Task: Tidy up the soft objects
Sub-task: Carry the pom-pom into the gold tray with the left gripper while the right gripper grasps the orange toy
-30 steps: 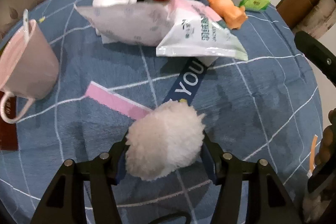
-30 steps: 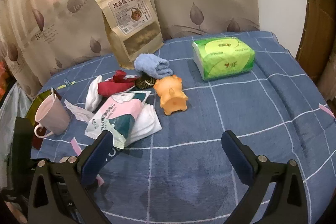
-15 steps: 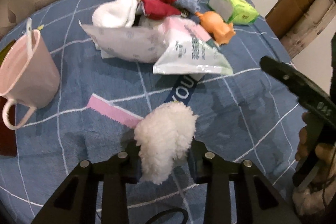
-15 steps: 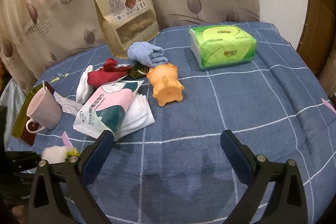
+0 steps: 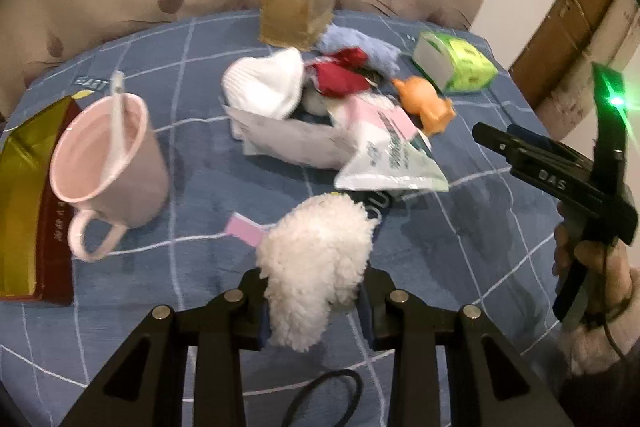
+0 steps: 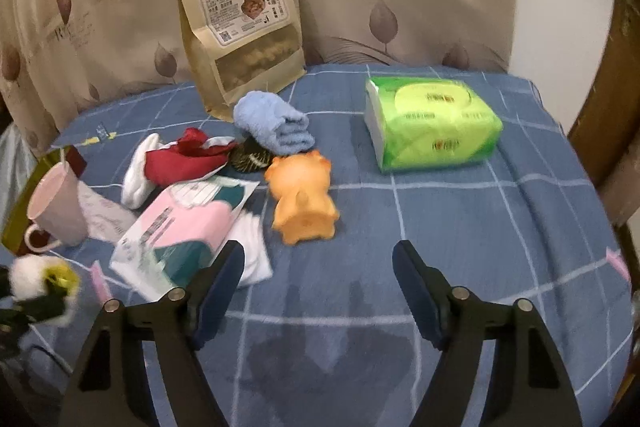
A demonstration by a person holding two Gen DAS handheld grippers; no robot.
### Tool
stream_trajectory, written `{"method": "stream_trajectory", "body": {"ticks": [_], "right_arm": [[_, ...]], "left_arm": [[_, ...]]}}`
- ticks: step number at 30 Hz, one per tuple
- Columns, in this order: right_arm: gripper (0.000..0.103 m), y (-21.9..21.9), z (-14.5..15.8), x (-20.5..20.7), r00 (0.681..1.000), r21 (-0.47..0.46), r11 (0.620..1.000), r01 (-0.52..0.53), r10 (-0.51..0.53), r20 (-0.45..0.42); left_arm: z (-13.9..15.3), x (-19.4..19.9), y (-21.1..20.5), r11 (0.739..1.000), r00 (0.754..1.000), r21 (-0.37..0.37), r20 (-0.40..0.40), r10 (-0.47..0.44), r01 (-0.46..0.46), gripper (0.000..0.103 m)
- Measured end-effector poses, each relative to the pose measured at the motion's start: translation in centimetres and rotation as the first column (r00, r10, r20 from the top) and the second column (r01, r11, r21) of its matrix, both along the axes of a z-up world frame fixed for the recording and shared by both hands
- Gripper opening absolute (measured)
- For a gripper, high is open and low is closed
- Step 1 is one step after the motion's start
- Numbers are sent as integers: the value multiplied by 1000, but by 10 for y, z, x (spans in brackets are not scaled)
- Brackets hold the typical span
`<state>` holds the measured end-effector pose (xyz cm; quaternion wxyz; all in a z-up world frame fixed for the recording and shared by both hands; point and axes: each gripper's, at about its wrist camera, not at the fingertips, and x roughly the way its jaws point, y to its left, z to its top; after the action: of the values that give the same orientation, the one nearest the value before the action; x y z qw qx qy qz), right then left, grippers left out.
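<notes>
My left gripper is shut on a fluffy white plush ball and holds it above the blue checked cloth; the ball also shows at the left edge of the right wrist view. My right gripper is open and empty over the cloth, near an orange toy pig. A pile further back holds a white sock, a red cloth, a rolled blue towel and a pink and white wipes pack.
A pink mug with a spoon stands at the left beside a gold and red box. A green tissue pack lies at the right. A tan snack bag leans on the curtain at the back.
My left gripper has lifted the plush ball off the cloth and tilted up. My right gripper has moved forward toward the orange pig, still open.
</notes>
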<state>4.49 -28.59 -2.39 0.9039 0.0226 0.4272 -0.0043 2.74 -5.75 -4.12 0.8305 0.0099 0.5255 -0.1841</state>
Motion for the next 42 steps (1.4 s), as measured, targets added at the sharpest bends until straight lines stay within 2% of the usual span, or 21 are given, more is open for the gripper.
{"method": "stream_trajectory", "body": {"ticks": [6,13,16,23,31,38,42], "right_arm": [[71,4,-14,33,999,-33,999,-28,27,-41],[69,15,-34,65,994,-70,996,-56,50,-93],[63,18,-39,75,993,-73,996,-58,50,-110],[55,22,-48,85,990,-64,996,-54,45,-133],[47,25,-49,88,990,-61,997,-53,44,-134],[45,27,-47,87,991,-72,996,-42,33,-127],[45,27,-43,84,994,-75,997,-32,24,-110]], "left_arm": [[17,5,29,998,997,-2,45,70,-70,33],[31,15,70,985,982,30,87,166,-169,33],[37,21,93,975,971,47,106,213,-219,33],[42,42,153,937,937,105,148,317,-334,33],[32,77,227,872,891,199,174,418,-448,33],[14,113,271,847,878,231,135,459,-478,33],[0,133,281,850,885,248,94,456,-464,33]]}}
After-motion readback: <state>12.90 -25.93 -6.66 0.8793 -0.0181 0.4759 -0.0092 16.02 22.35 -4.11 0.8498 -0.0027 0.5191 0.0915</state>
